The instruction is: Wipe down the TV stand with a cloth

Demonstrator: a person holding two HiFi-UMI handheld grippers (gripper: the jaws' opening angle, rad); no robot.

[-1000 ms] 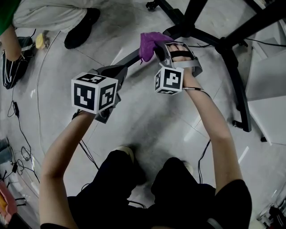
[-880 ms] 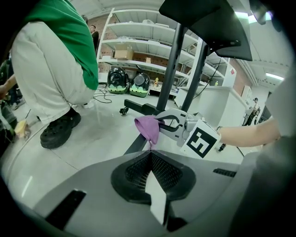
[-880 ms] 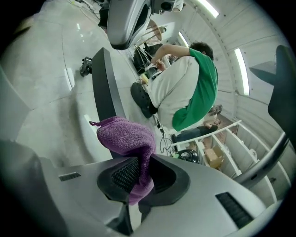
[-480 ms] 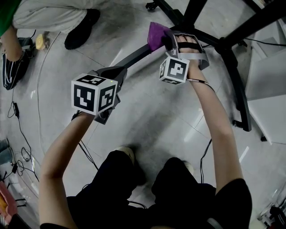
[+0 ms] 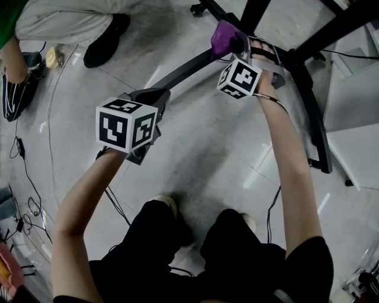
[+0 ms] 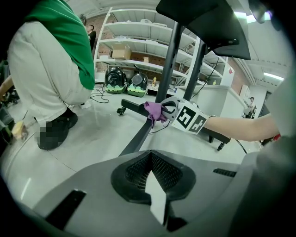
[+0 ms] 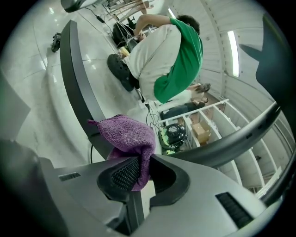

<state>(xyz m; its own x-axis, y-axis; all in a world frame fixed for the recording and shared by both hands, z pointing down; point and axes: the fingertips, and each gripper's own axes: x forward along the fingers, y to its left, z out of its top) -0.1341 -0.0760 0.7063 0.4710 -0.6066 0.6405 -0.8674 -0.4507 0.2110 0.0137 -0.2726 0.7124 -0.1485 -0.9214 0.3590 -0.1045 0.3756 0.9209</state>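
Change noted: the right claw [image 5: 235,42] has travelled forward along the leg [image 5: 185,69], away from us, carrying the cloth [image 7: 126,135] with it. Against both earlier frames, claw and cloth sit further up the leg, now just short of where it meets the uprights [image 5: 253,13]. The gap back to the left claw [image 6: 150,161] has widened. The left claw has not shifted.

Right claw: clenched on the cloth. A fold is pinched between the pads. The bulk bunches ahead of the jaw tips and drapes onto the leg, which in the right gripper view runs on ahead and to the left of the tips. Cloth appears pressed to the leg, but the underside is hidden.

Left claw: jaws closed together, nothing between them. The leg begins just below and ahead of its tips and runs forward to the right claw. We cannot tell whether this claw touches the leg.

Reading: we judge this stroke along the leg nearly spent, with the length behind the right claw already passed over. Next would be a return pass, or a move to the rest of the stand [image 5: 315,121], off to the right of the right claw, which by our reckoning is still to do. Risk: the cloth could snag at the joint just ahead.
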